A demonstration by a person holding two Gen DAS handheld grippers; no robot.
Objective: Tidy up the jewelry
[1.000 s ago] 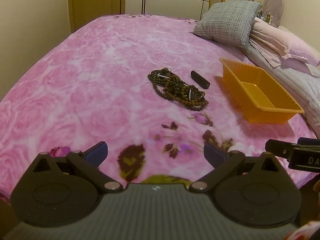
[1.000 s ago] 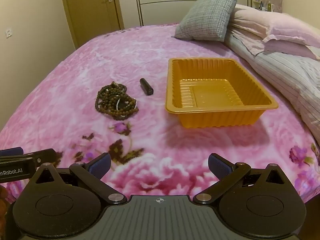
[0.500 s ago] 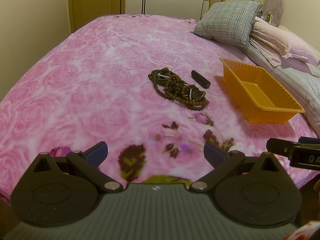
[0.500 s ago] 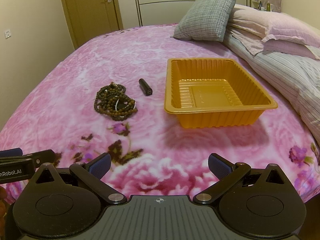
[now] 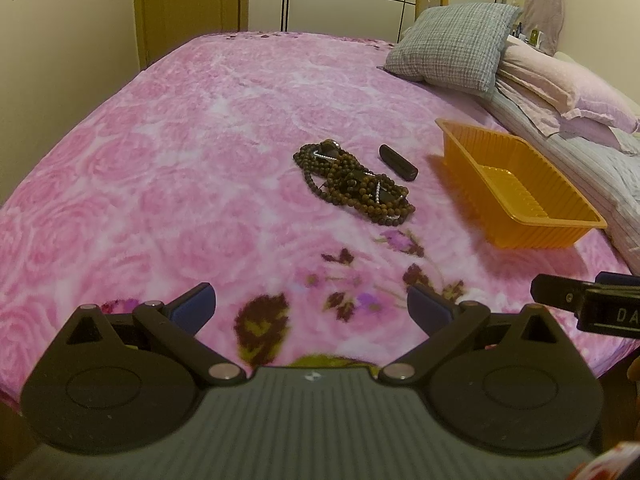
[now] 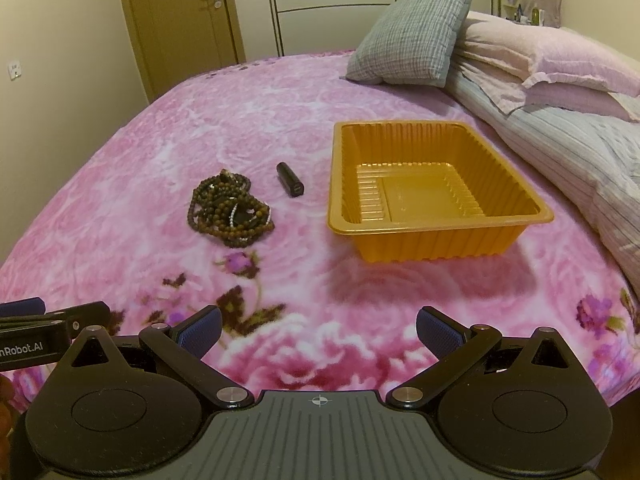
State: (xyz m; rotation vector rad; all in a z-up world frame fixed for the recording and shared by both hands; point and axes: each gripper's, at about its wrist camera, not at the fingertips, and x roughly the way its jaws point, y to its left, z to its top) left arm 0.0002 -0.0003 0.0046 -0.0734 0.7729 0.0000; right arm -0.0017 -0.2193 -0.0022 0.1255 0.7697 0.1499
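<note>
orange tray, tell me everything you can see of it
The orange tray is a rectangular, open-topped container that looks like thin moulded plastic, with ribbed slanted walls, a flat out-turned rim and a stepped, ridged floor. It sits upright on the pink floral blanket, right of the small dark cylinder and the heap of brown bead strands, apart from both. Nothing lies inside it. The striped bedding runs along its far right side; contact there cannot be told. Neither tool touches it.
</note>
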